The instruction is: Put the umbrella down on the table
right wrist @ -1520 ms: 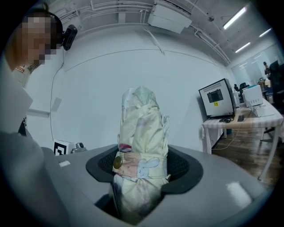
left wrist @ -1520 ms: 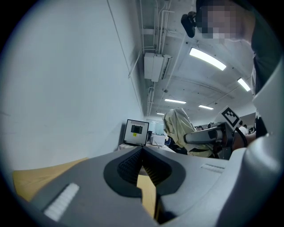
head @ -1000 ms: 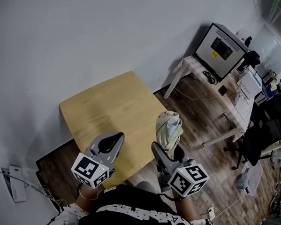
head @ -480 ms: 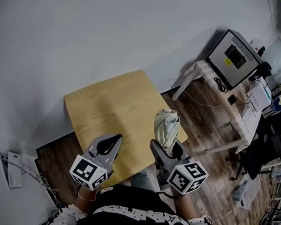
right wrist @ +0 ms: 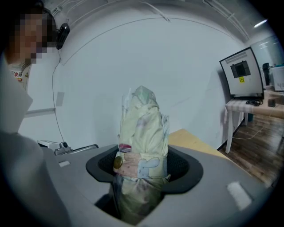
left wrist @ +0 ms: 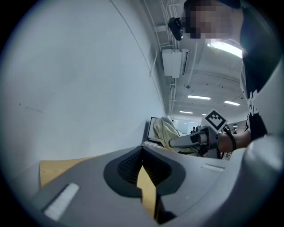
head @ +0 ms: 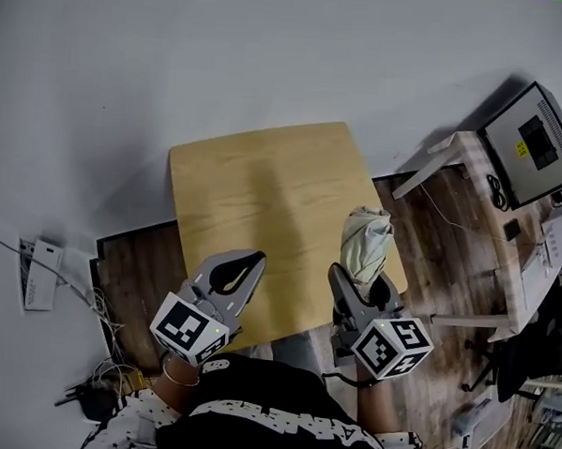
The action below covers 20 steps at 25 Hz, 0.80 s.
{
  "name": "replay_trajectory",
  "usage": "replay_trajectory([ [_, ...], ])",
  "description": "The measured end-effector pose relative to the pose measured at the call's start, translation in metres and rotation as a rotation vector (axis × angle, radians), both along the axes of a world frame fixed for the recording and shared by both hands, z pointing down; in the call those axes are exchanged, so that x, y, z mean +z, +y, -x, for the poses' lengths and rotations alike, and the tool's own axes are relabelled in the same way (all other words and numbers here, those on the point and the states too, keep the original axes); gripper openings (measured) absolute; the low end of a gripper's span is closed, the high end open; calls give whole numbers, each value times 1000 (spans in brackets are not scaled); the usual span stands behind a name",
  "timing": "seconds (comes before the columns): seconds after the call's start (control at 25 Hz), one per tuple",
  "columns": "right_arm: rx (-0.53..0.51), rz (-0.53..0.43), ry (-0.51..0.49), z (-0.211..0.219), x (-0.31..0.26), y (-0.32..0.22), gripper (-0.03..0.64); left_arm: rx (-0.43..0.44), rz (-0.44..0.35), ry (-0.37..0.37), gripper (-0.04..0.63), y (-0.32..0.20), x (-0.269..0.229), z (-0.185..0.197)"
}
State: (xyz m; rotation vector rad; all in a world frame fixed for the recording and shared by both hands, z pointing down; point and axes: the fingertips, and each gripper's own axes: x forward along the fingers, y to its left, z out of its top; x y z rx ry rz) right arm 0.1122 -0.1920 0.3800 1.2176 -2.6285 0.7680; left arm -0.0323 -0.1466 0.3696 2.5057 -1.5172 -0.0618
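The right gripper [head: 359, 281] clasps the folded umbrella [head: 365, 244] upright over the table [head: 255, 189] near its right edge, the left gripper [head: 247, 264] is closed on nothing, and the carry seems to call next for lowering the umbrella onto the wood and letting go.

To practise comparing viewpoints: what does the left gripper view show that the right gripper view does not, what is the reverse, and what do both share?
Left gripper view only: the left tongs, shut on nothing, and the marker cube on the right tongs. Right gripper view only: the brass snap on the closing strap, and the wooden floor. Both: the folded umbrella clamped in the right tongs, the wooden table, the white wall and the head camera.
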Motion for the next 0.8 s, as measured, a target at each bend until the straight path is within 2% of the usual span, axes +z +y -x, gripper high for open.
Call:
replay_trajectory([
  [0.24, -25, 37, 18, 13, 27, -26, 293, -68, 34, -24, -6, -1, 13, 17],
  [0.44, -71, 30, 87, 27, 49, -39, 293, -132, 58, -30, -8, -4, 22, 36],
  [0.8, -145, 85, 142, 48, 87, -58, 293, -188, 76, -50, -6, -16, 31, 50],
])
